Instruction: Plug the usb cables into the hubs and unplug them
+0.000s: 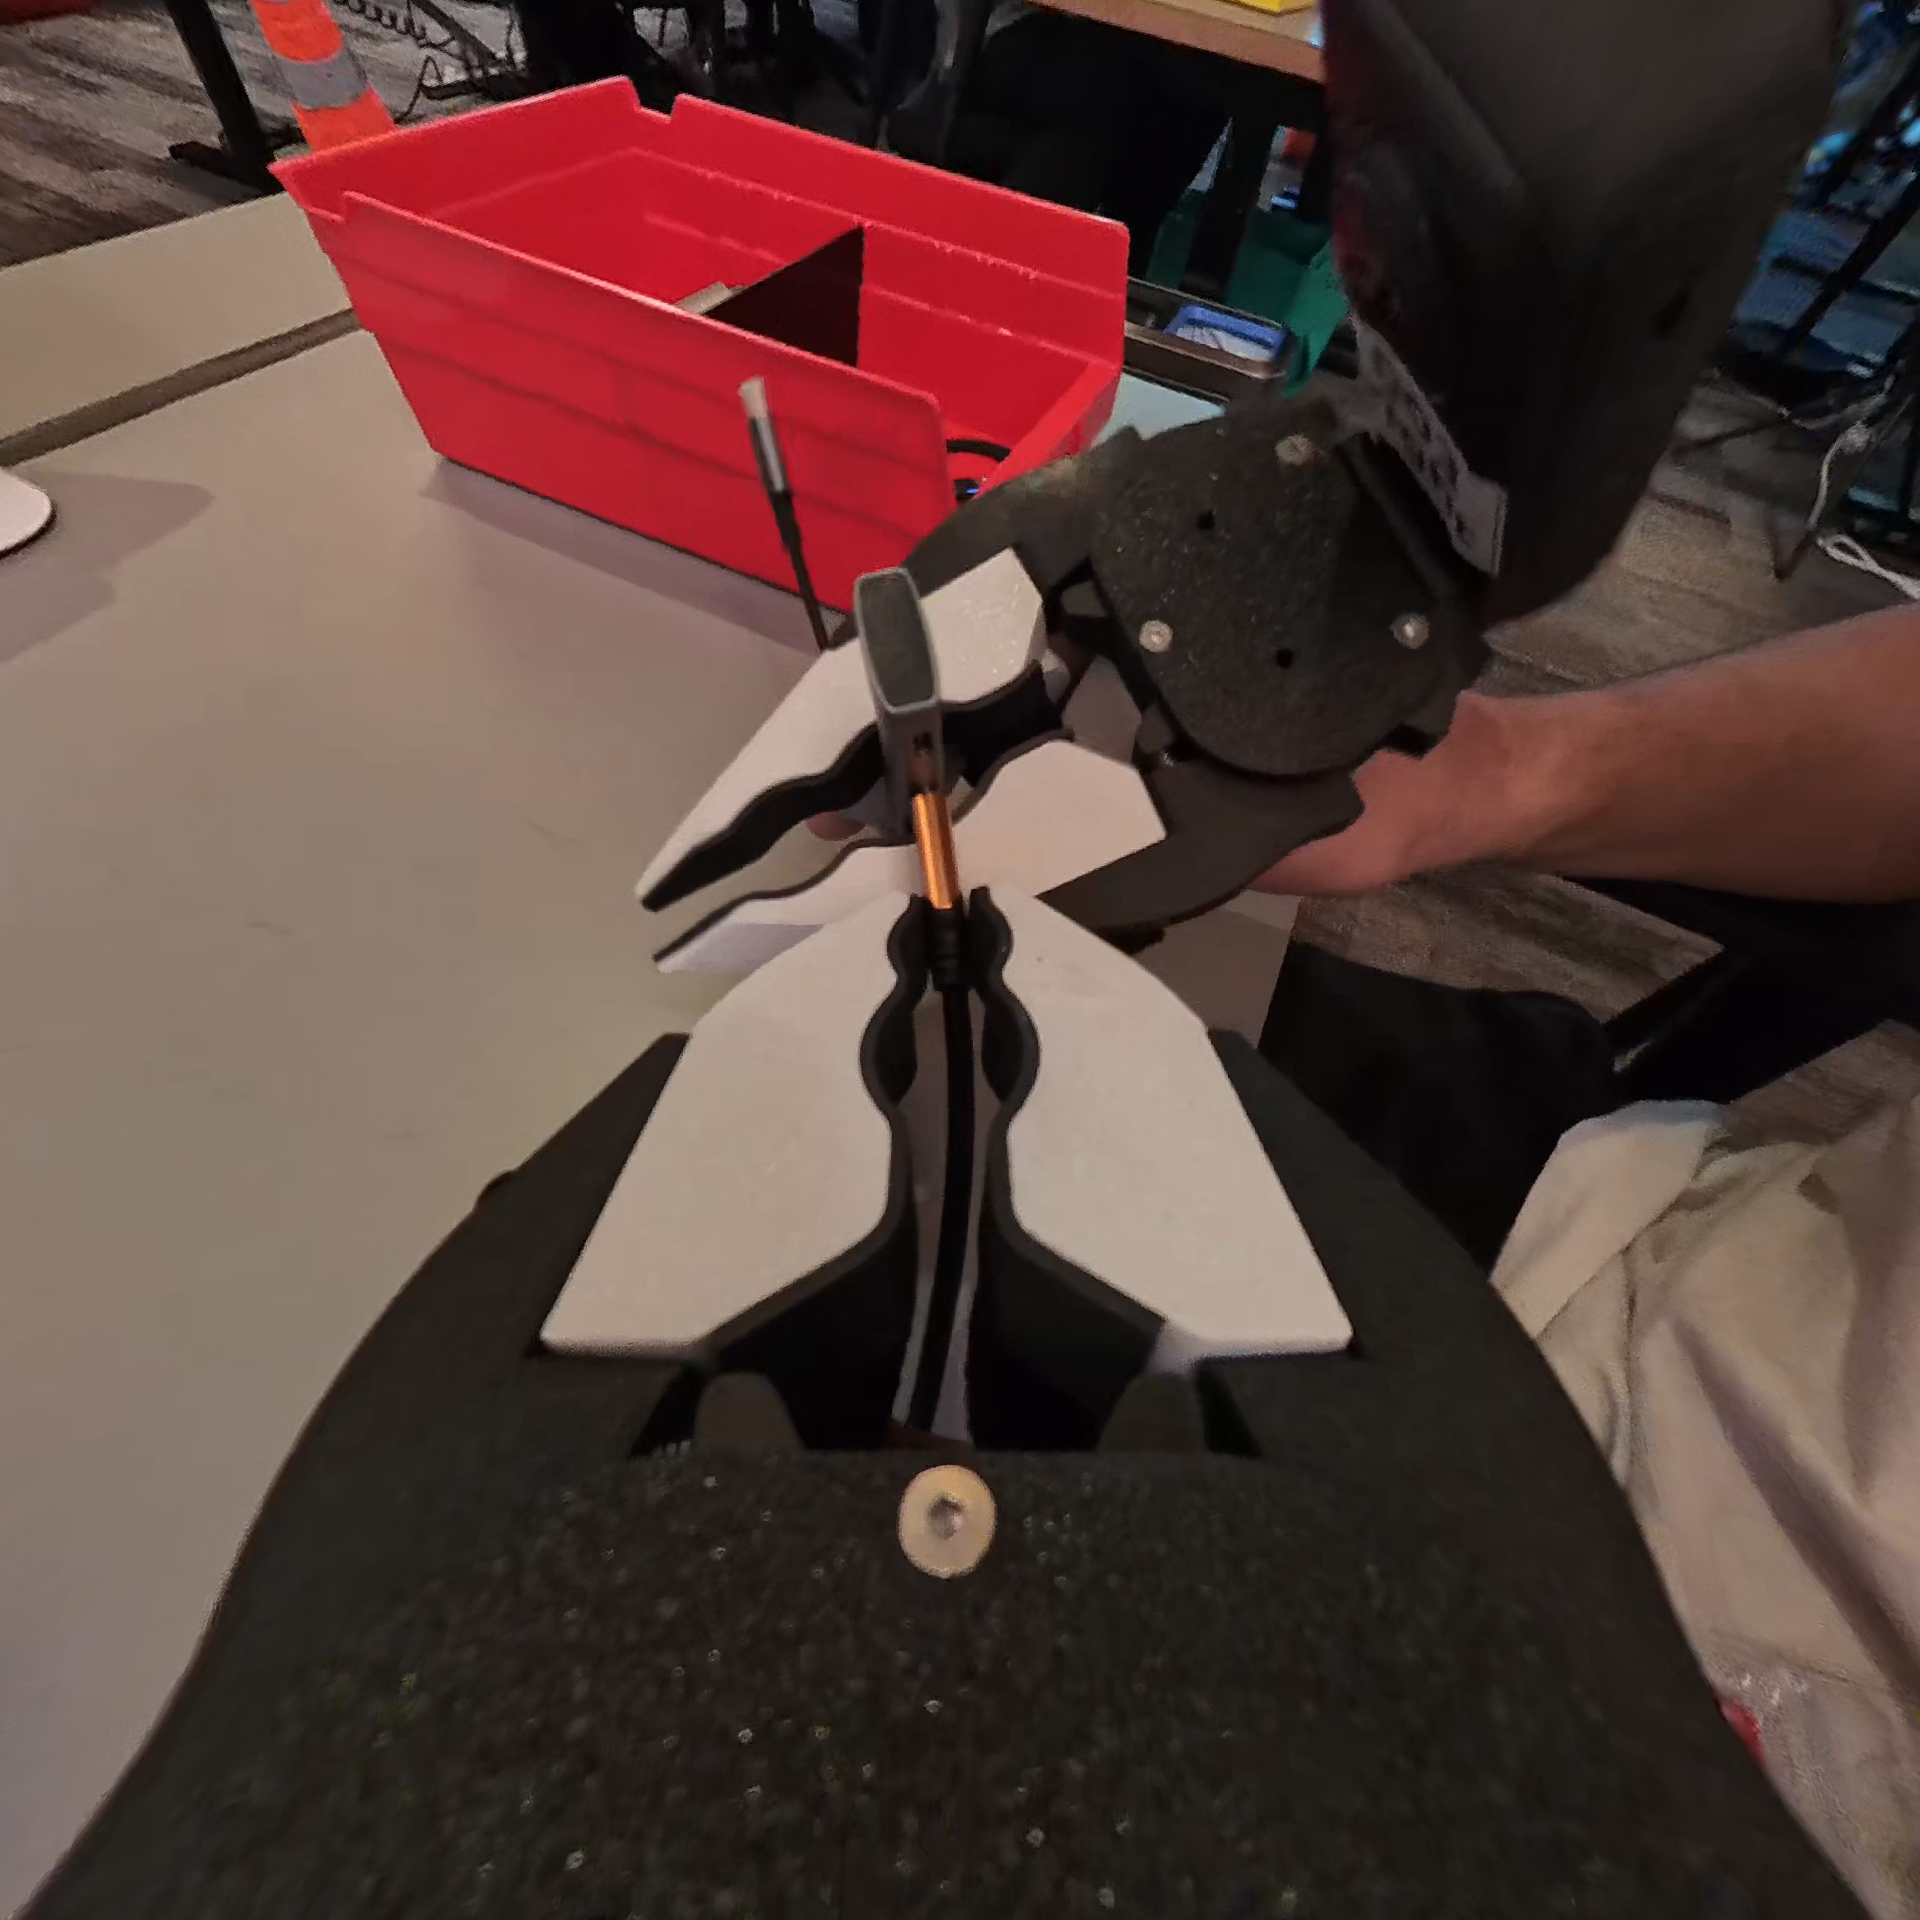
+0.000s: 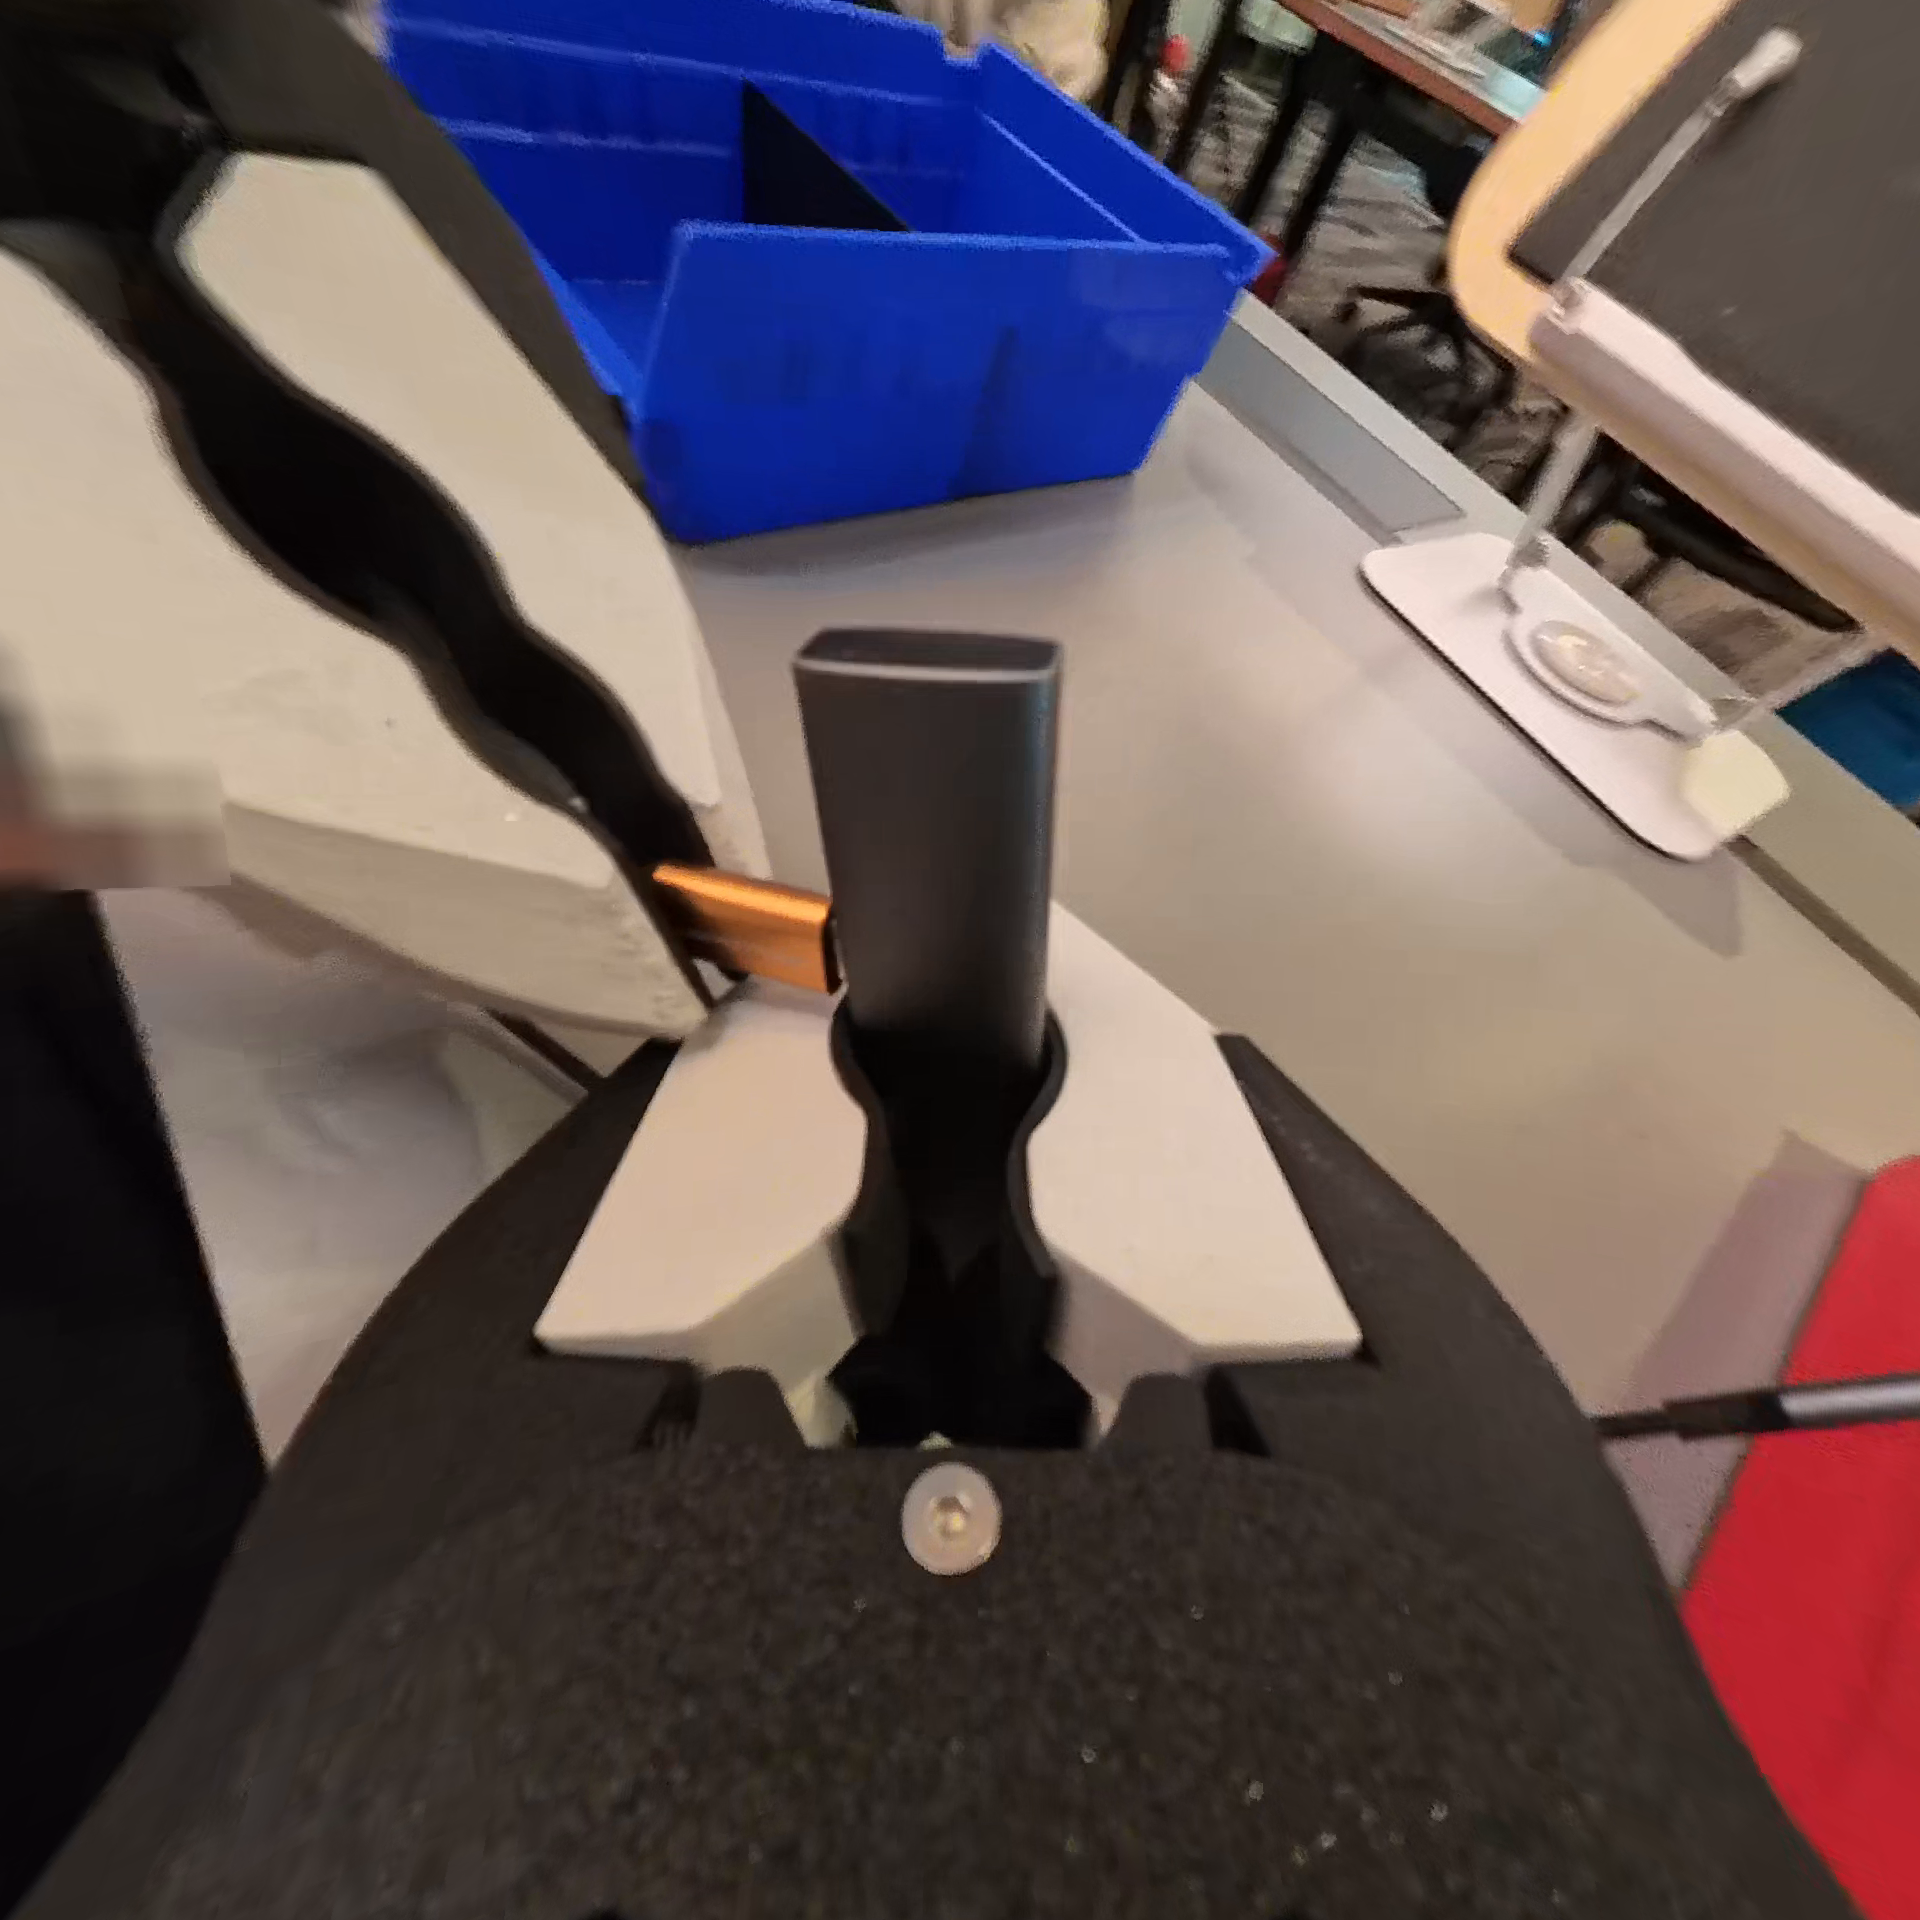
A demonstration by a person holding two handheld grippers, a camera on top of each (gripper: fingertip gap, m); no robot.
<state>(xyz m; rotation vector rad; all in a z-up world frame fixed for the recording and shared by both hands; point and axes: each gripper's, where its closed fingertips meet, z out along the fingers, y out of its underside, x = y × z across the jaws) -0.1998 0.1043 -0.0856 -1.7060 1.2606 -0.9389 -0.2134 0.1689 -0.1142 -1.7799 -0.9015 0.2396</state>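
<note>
Nearest to us in the left wrist view is the left gripper (image 1: pixel 948 940), its white fingers closed on the black cable (image 1: pixel 940 1195) just behind the orange plug (image 1: pixel 932 847). The plug's tip meets the side of the grey hub (image 1: pixel 902 686), which the right gripper (image 1: pixel 790 883) holds from the right, its fingers clamped on the hub's body. A person's hand (image 1: pixel 1382 810) carries that gripper.

Around them we see a grey table (image 1: pixel 260 935), a red bin (image 1: pixel 675 343) with a dark divider behind the grippers, and a thin black cable with a pale tip (image 1: pixel 774 478) rising in front of the bin. An orange cone (image 1: pixel 322 73) stands beyond the table, and white cloth (image 1: pixel 1714 1403) lies at the lower right.

The right wrist view gives us what the left cannot: the hub (image 2: pixel 930 831) standing upright out of the right gripper (image 2: pixel 948 1049), its far end clear, and the orange plug (image 2: pixel 753 925) entering it sideways from the left gripper's finger (image 2: pixel 416 644), which blocks the left of the scene. Only here do we see a blue bin (image 2: pixel 883 312) with a divider and a white stand base (image 2: pixel 1538 675) on the table. A red patch (image 2: pixel 1808 1507) shows at the lower right.
</note>
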